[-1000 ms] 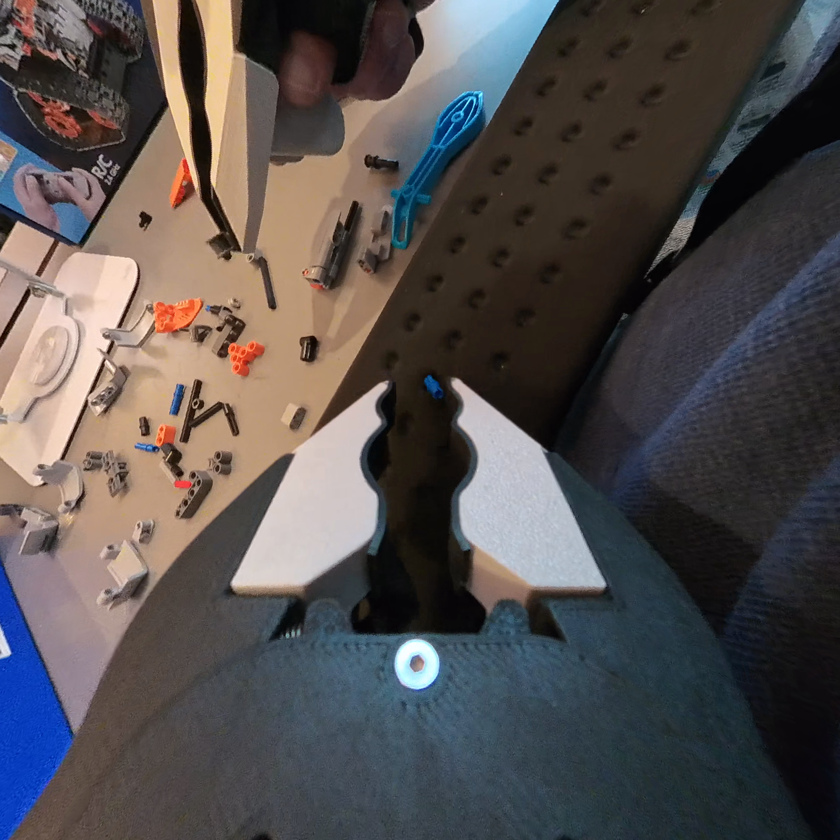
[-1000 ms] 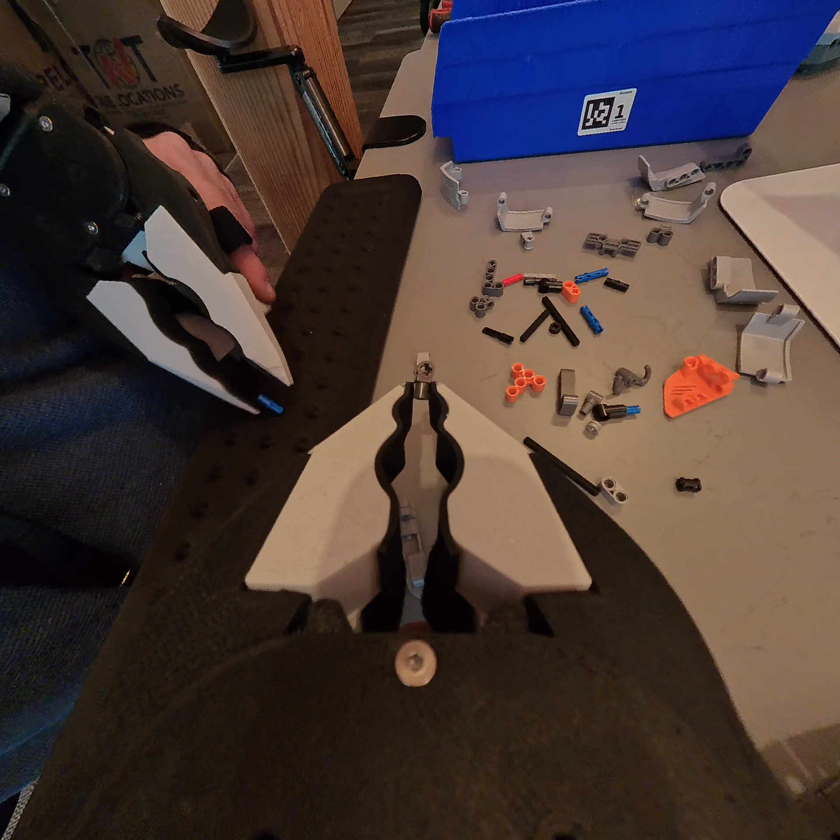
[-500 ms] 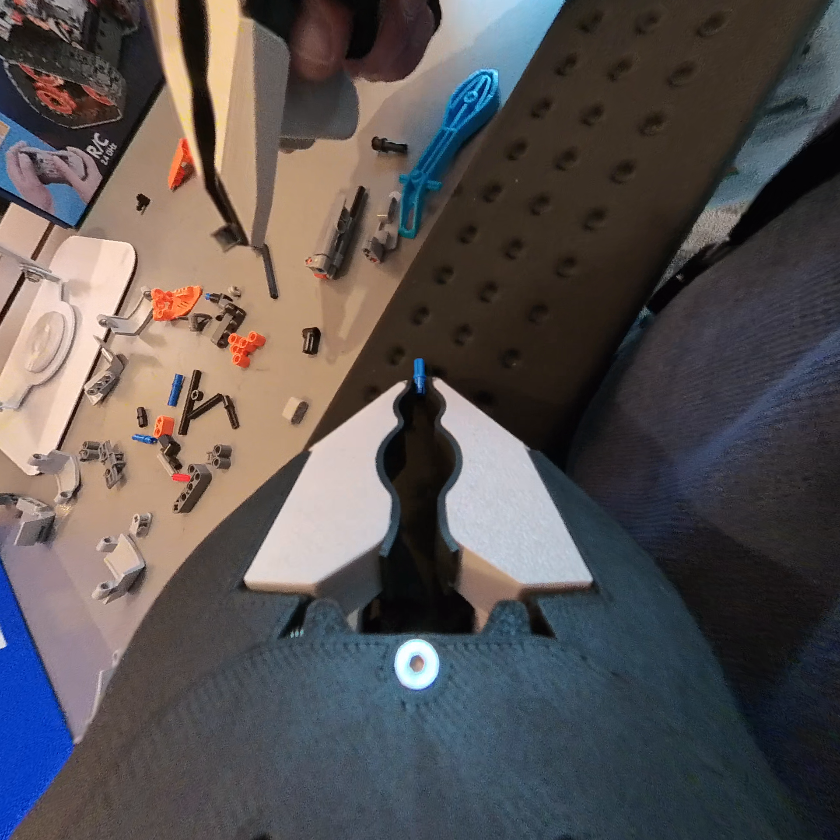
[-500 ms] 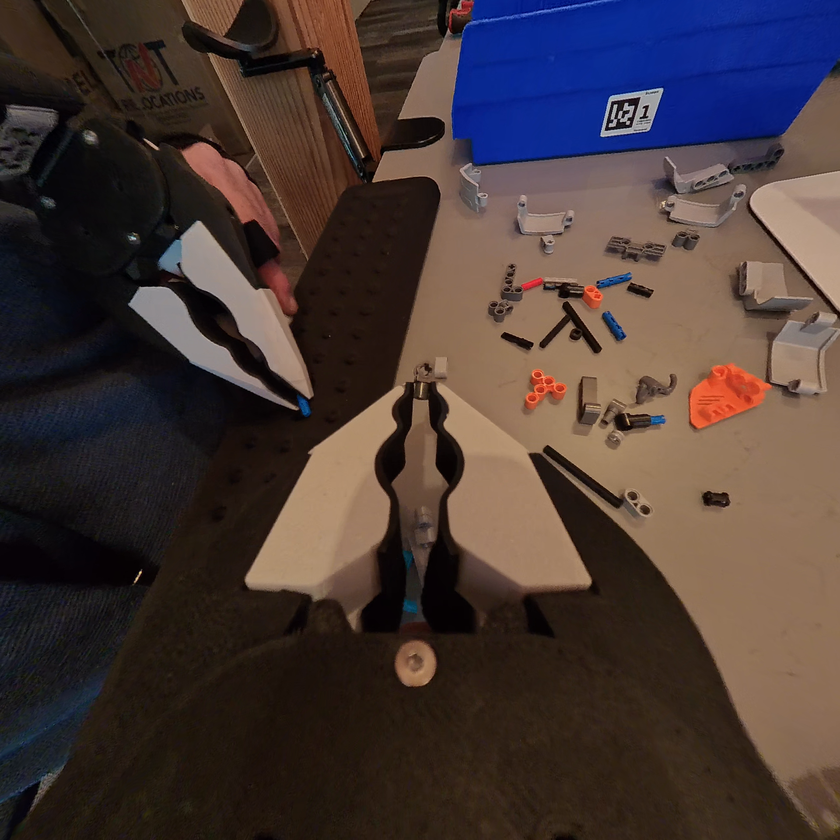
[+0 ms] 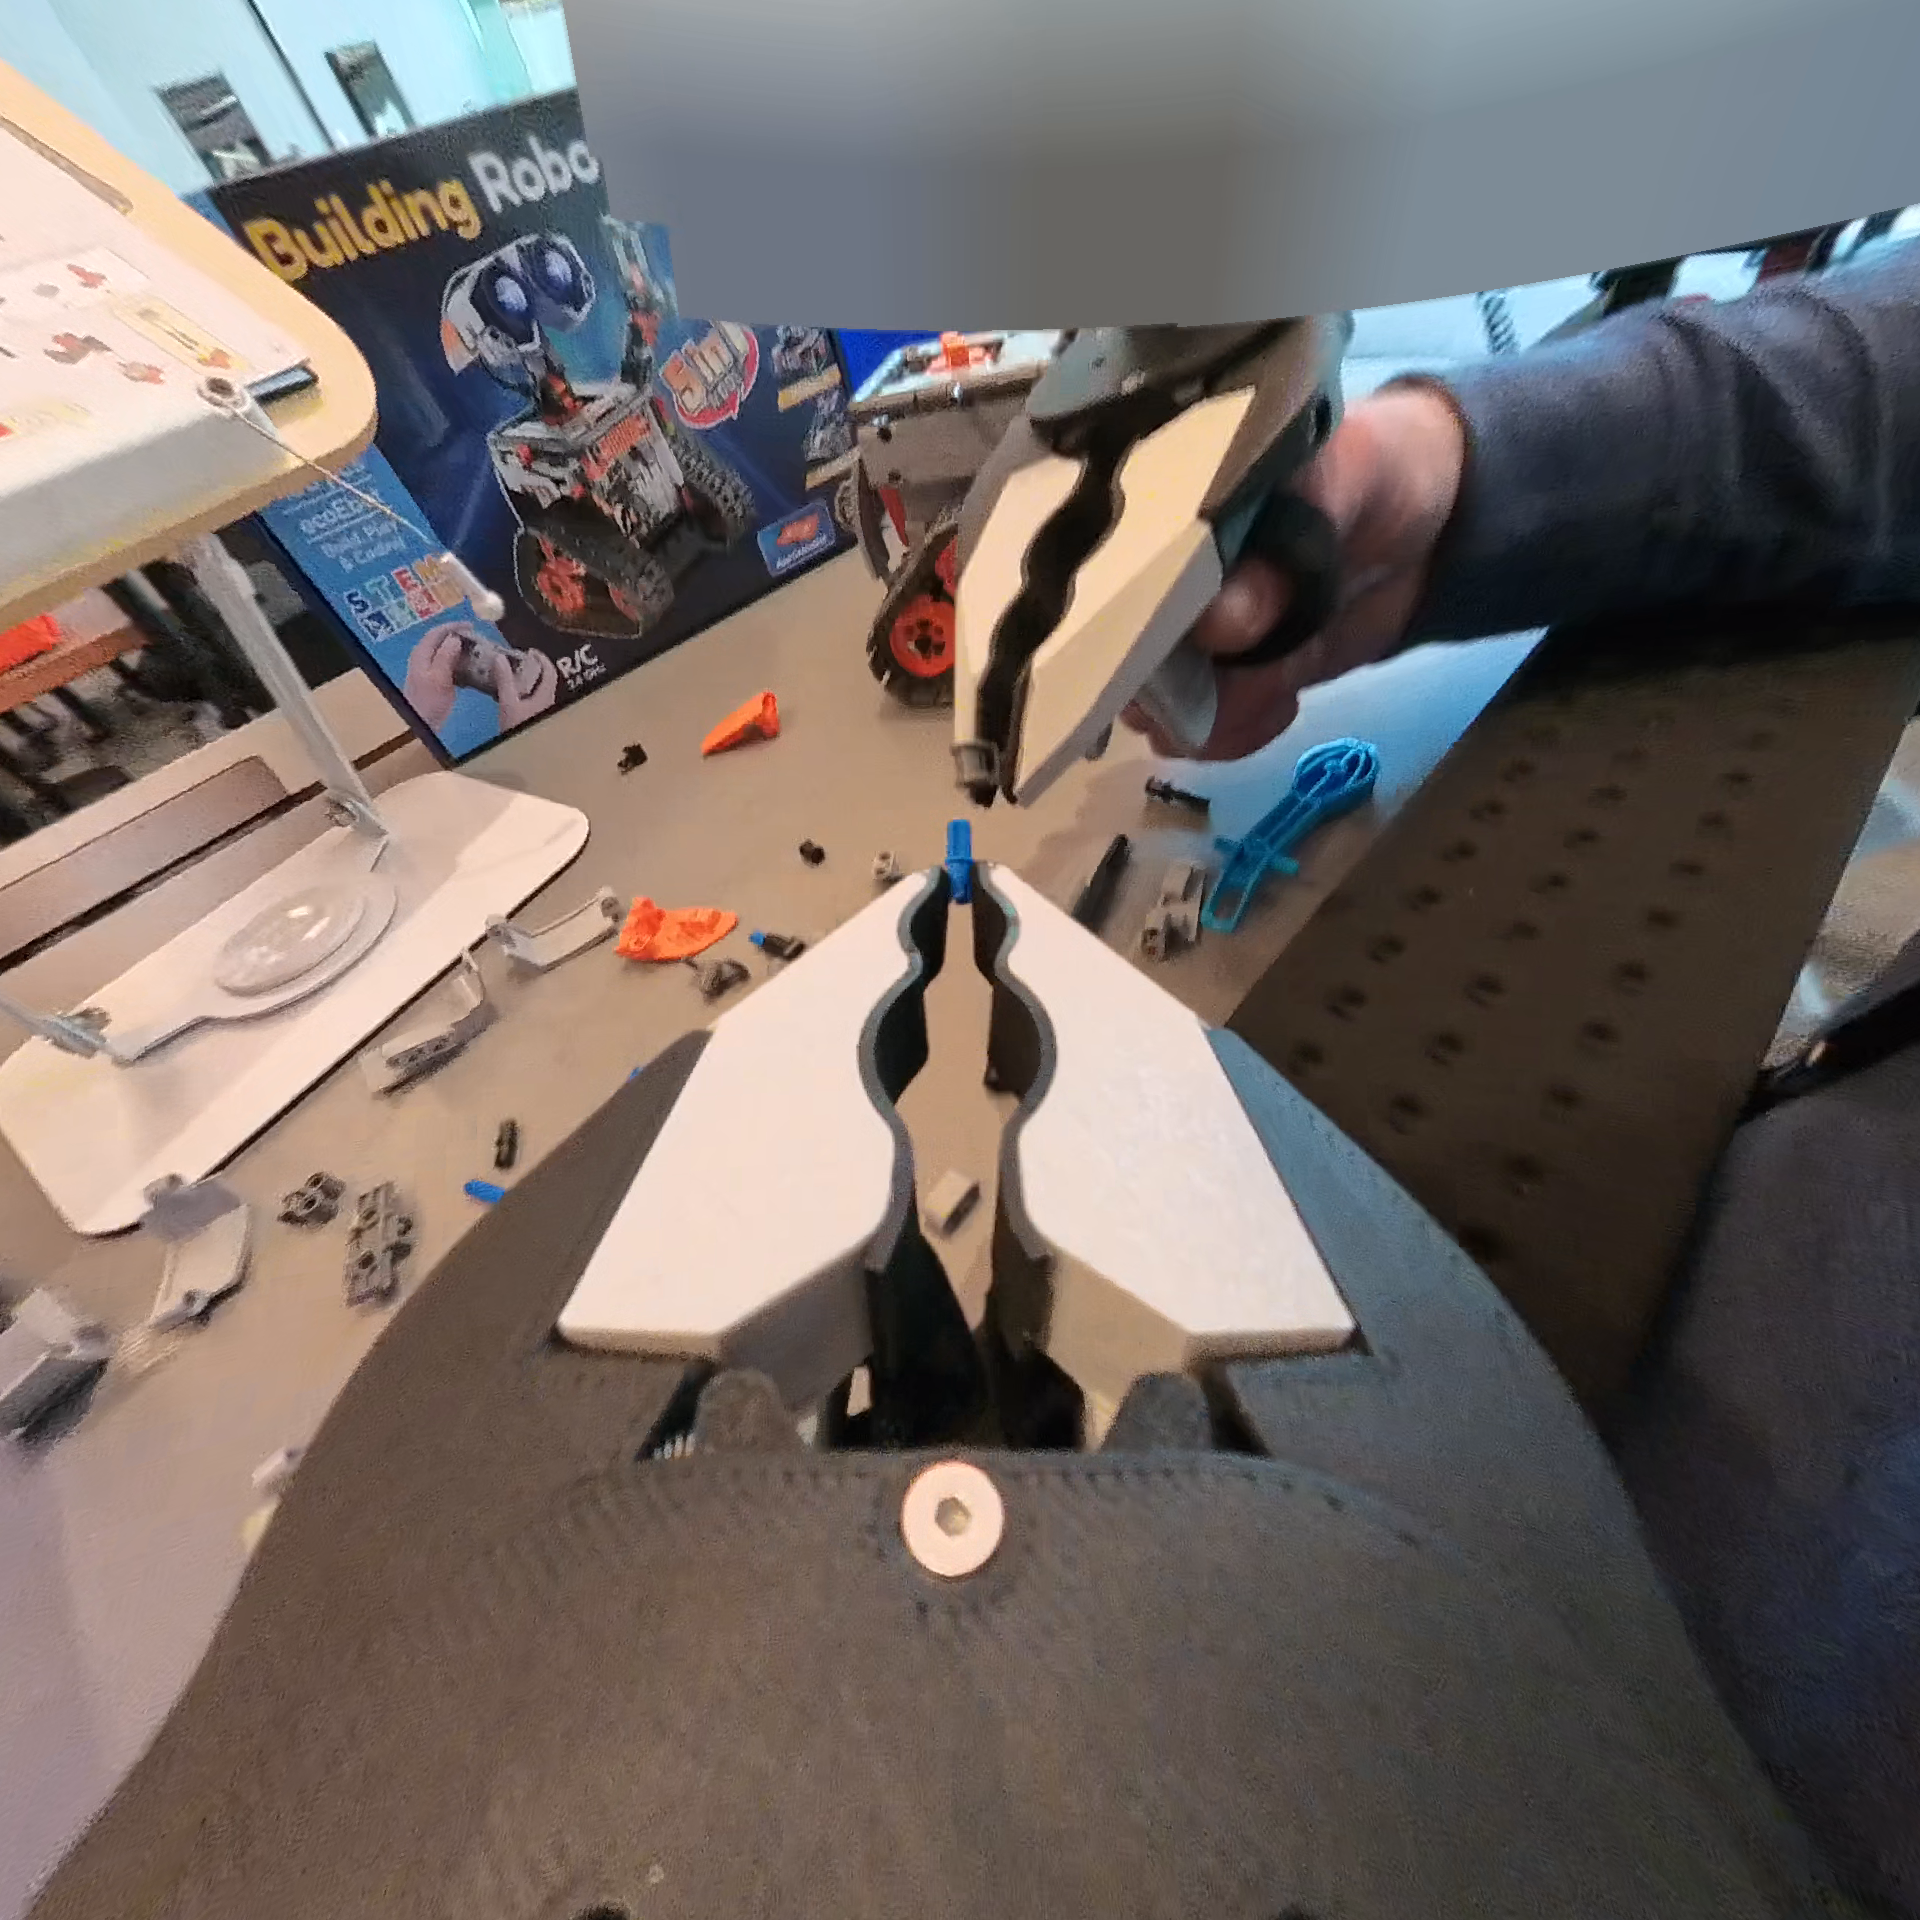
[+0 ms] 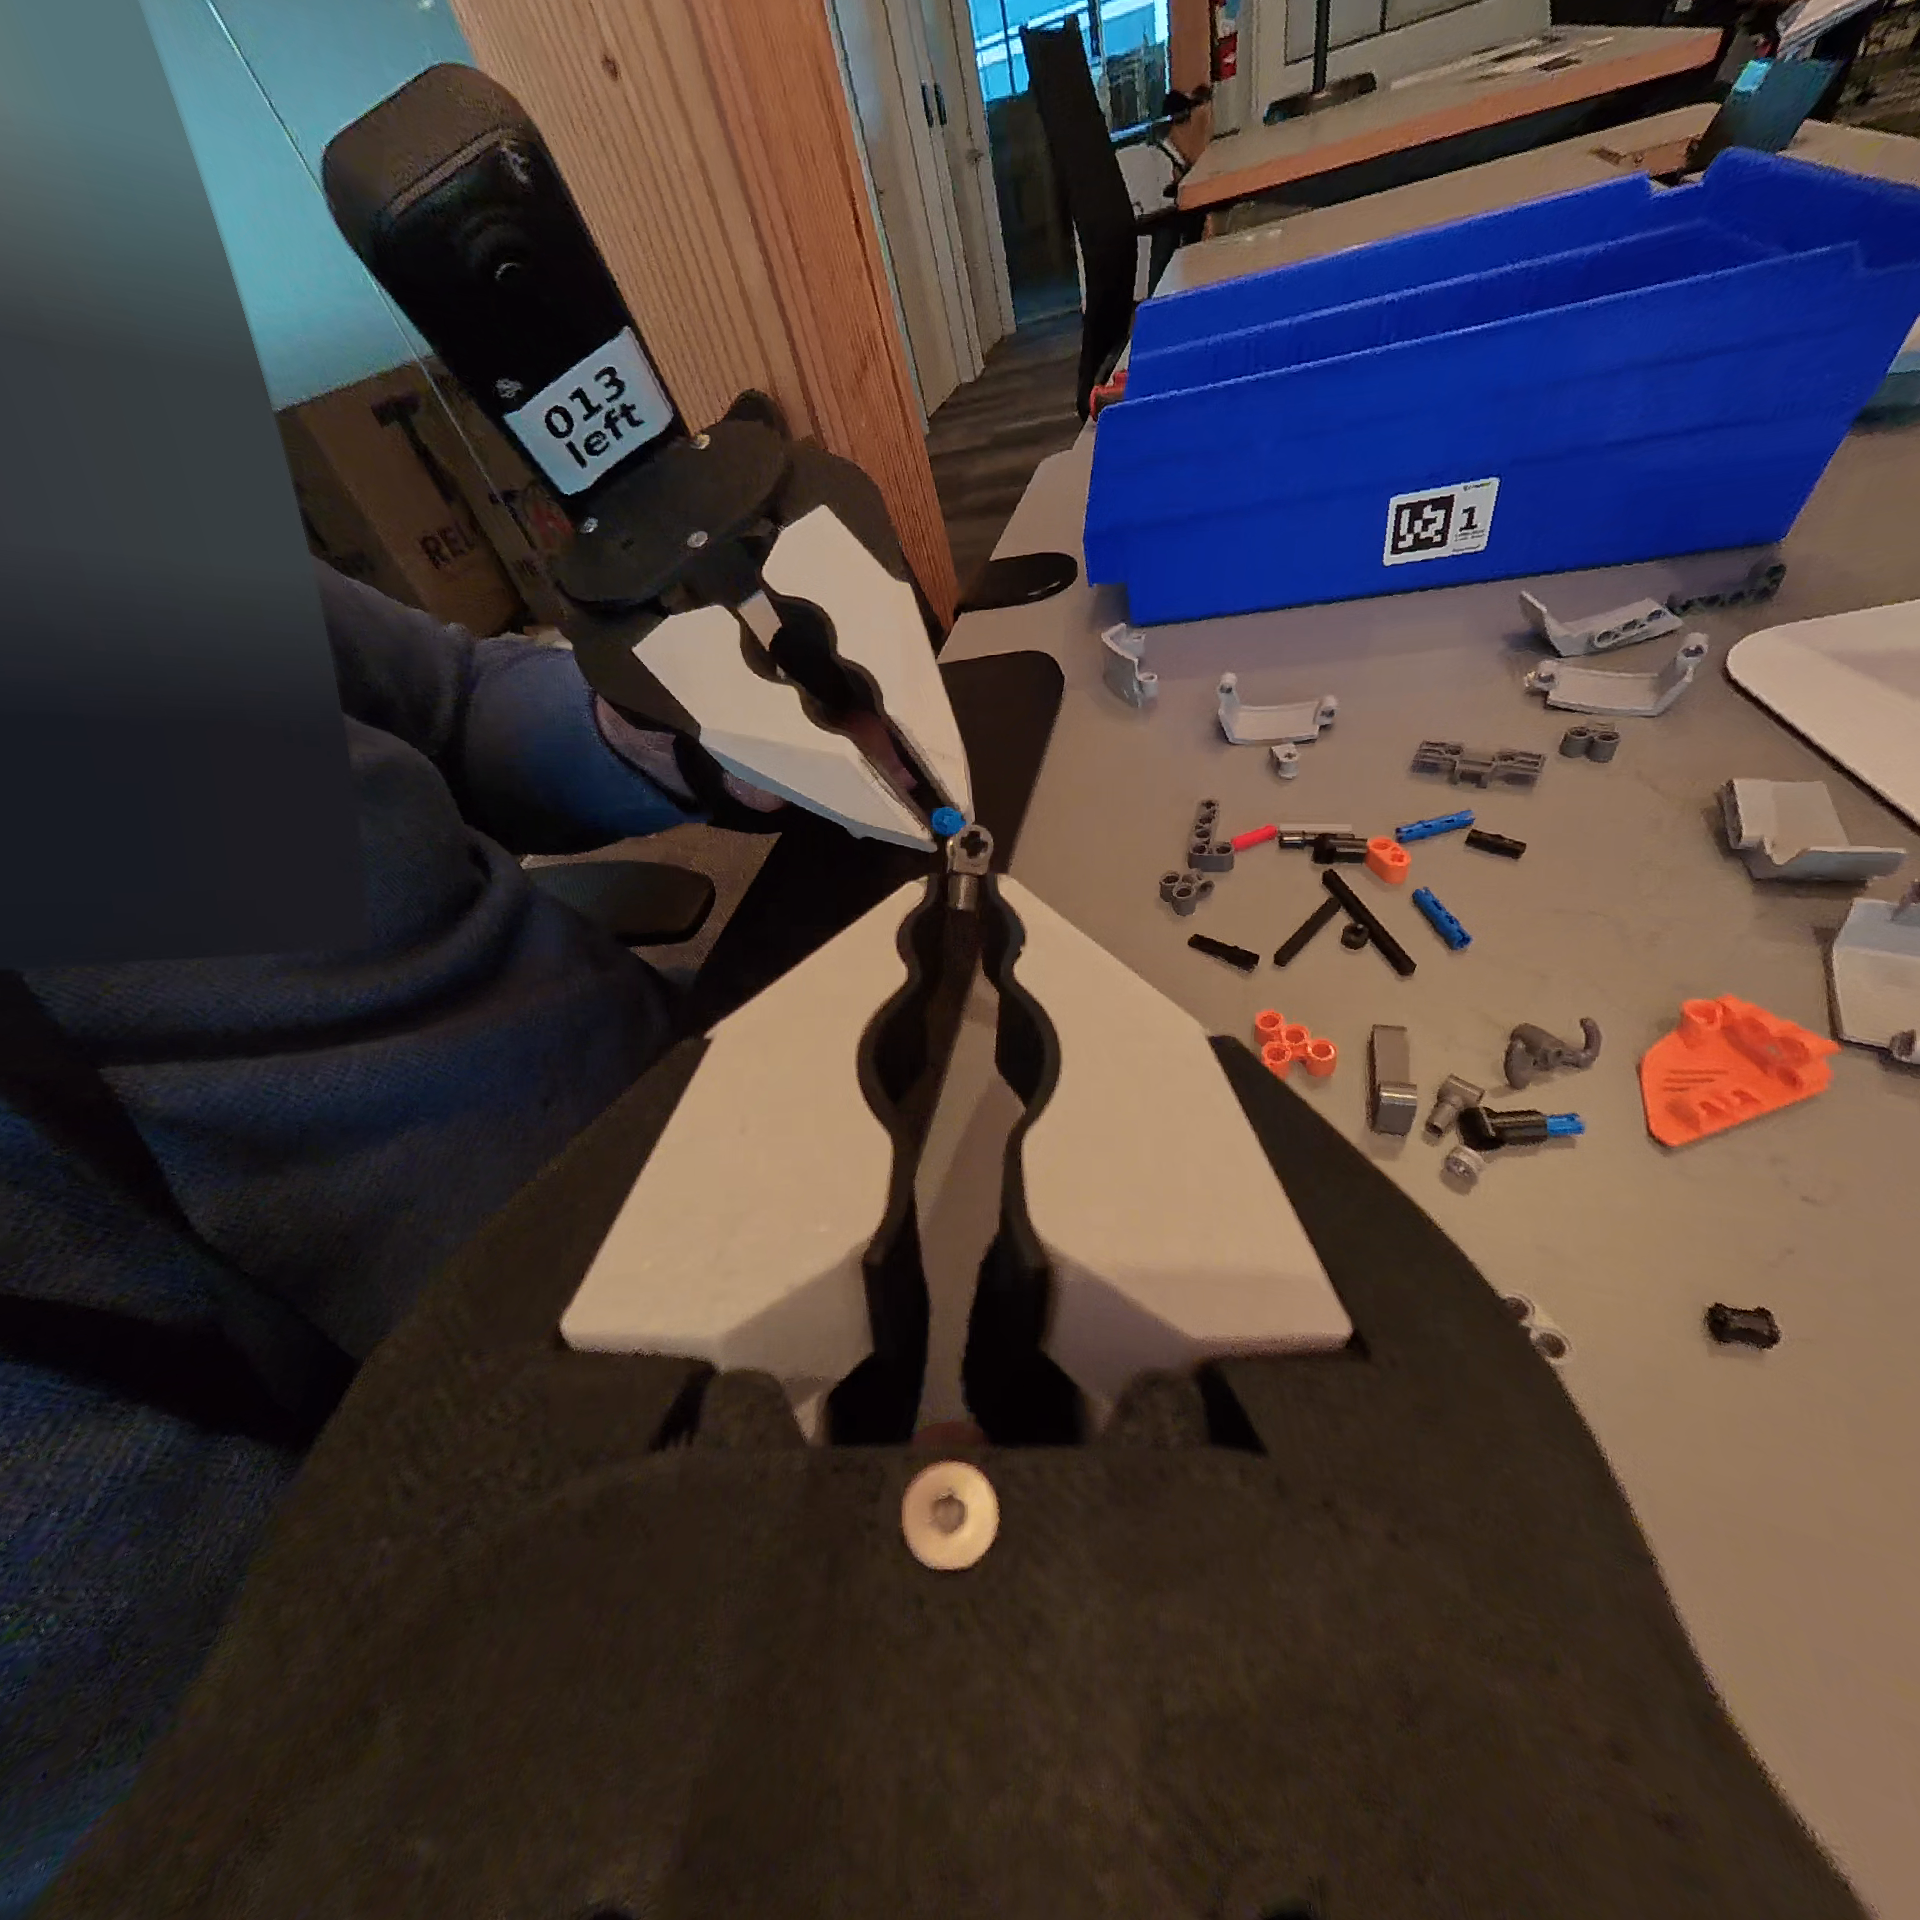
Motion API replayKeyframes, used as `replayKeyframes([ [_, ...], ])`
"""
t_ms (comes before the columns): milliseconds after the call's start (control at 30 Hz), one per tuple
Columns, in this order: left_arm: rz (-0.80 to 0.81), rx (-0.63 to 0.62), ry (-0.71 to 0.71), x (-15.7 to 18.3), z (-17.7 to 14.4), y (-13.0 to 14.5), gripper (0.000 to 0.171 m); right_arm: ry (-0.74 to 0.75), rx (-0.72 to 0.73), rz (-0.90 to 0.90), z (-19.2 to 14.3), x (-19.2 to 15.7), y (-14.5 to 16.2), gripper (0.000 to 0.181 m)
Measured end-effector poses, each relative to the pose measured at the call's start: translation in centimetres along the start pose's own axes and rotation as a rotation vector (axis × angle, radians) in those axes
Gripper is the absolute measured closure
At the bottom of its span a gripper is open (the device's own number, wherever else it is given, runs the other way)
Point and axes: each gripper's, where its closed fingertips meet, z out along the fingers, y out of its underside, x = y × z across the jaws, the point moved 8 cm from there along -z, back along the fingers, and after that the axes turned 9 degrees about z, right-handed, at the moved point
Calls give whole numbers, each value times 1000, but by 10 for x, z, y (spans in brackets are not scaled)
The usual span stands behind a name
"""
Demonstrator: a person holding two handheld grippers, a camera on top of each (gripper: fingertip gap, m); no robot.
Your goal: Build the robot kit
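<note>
My left gripper (image 5: 958,883) is shut on a small blue pin (image 5: 957,858) that sticks out past its tips. My right gripper (image 6: 966,885) is shut on a small grey connector piece (image 6: 968,854) with a cross-shaped hole. Both are held up above the grey table, tip to tip. In the right wrist view the blue pin (image 6: 945,821) sits just up-left of the connector, almost touching it. In the left wrist view the right gripper (image 5: 987,779) hangs just above the pin, with the grey connector (image 5: 975,761) at its tips.
Loose grey, black, blue and orange parts (image 6: 1361,914) lie scattered on the grey table (image 6: 1714,1507). A blue bin (image 6: 1455,416) stands at the back. A black perforated pad (image 5: 1538,987) runs along the table edge. A white stand (image 5: 260,987), a toy box (image 5: 540,436) and a tracked model (image 5: 914,582) stand farther off. The grippers are tip to tip, or close to it.
My left gripper closed on the blue pin on the black pad and lifted it. Both grippers rose and came together, so pin and connector now nearly meet.
</note>
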Motion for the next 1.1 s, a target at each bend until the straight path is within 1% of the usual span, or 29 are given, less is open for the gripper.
replayKeyframes([
  [67,-33,57,8,-4,2,-4,169,-17,26,12,1,0,-2,178],
  [167,-47,95,14,-7,7,-7,169,-19,50,19,3,3,-3,178],
  [367,-58,101,23,-12,11,-6,169,-23,107,31,-5,8,-7,178],
  [733,-48,85,62,-14,18,-5,169,-2,69,-32,-6,8,-6,178],
  [900,-72,94,135,-16,18,-5,170,4,44,-70,-7,6,-6,177],
  [1100,-56,91,178,-17,19,-4,170,2,21,-87,-7,6,-5,177],
])
